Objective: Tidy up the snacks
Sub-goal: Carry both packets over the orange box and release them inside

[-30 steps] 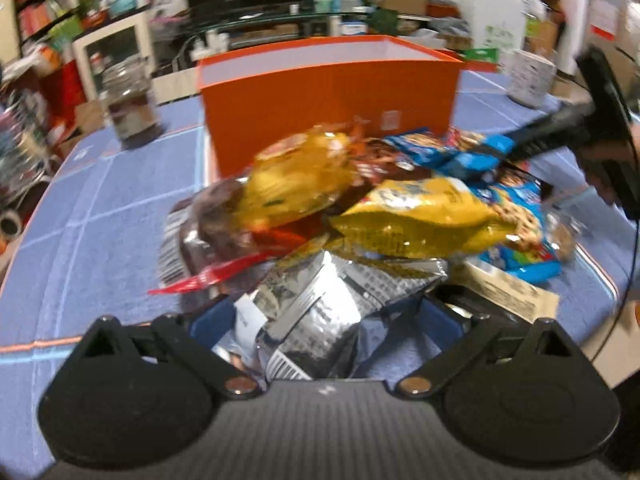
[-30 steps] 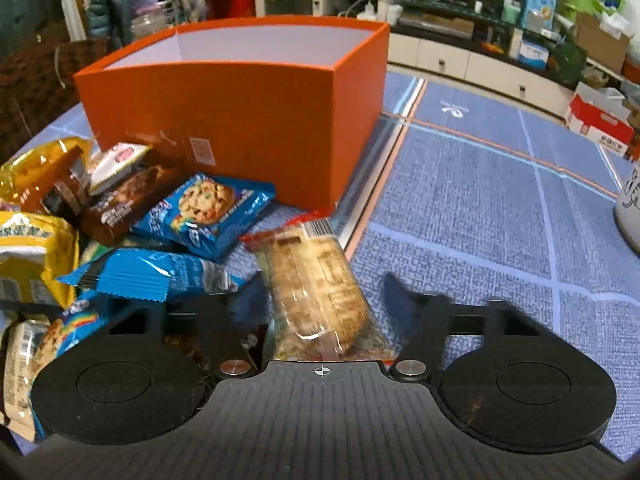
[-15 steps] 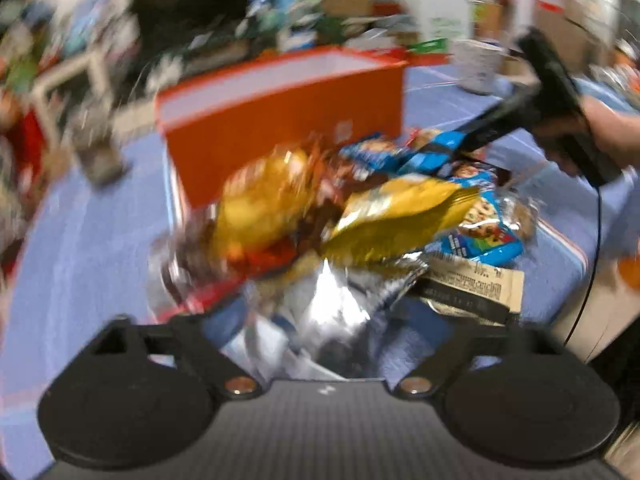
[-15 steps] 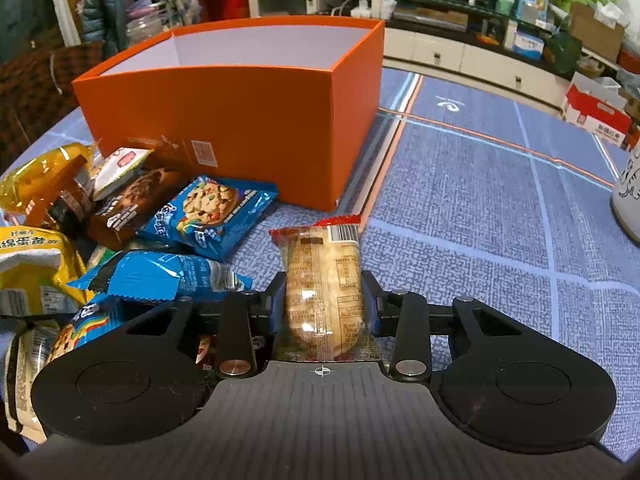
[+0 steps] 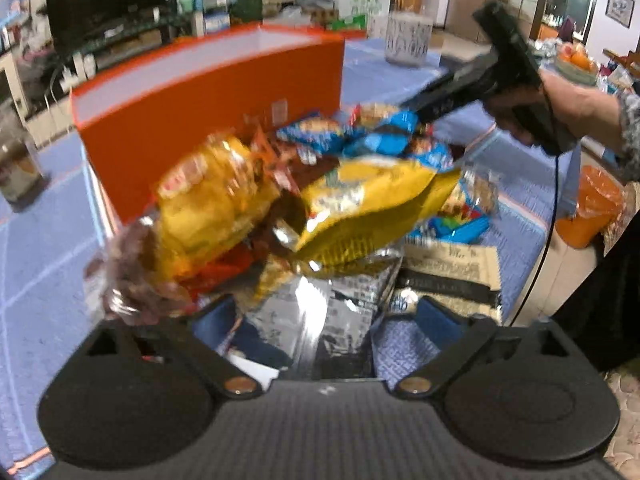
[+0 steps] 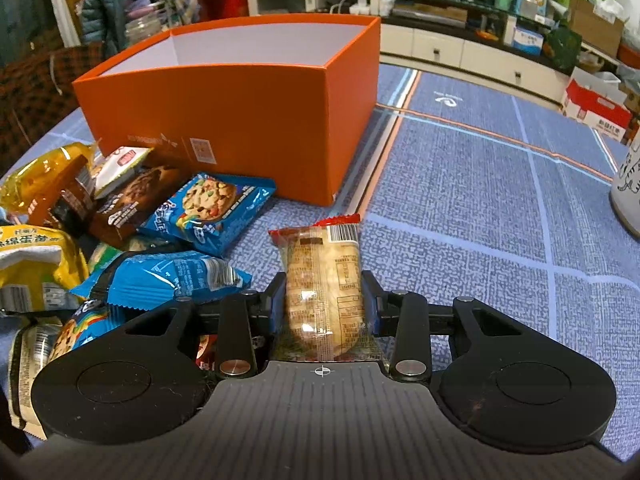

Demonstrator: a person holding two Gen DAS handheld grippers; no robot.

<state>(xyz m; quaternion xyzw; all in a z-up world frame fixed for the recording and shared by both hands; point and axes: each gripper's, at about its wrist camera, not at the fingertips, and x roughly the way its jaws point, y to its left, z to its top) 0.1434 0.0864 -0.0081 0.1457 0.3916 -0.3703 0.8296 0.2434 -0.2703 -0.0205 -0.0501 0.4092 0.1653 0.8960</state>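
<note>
An open orange box (image 6: 240, 120) stands on the blue tablecloth, with a heap of snack packets in front of it. My right gripper (image 6: 323, 300) is shut on a clear-wrapped biscuit packet (image 6: 324, 280) with red ends, resting on the cloth beside the heap. In the left wrist view that gripper (image 5: 480, 80) shows in a person's hand (image 5: 576, 100) behind the heap. My left gripper (image 5: 324, 316) is closing around a silver foil packet (image 5: 304, 312) at the heap's near edge; its pads stand clear of the foil. A yellow bag (image 5: 360, 204) lies just above it.
A blue cookie packet (image 6: 208, 208) and a brown one (image 6: 132, 204) lie against the box front. A white patterned cup (image 6: 628, 184) stands far right, a dark jar (image 5: 16, 168) far left. Bare cloth (image 6: 480, 200) lies right of the box. An orange bag (image 5: 592, 208) hangs past the table edge.
The right gripper's jaws closed onto the biscuit packet and stayed put. The left gripper swung and rolled, tilting its view, and its jaws narrowed around the silver packet.
</note>
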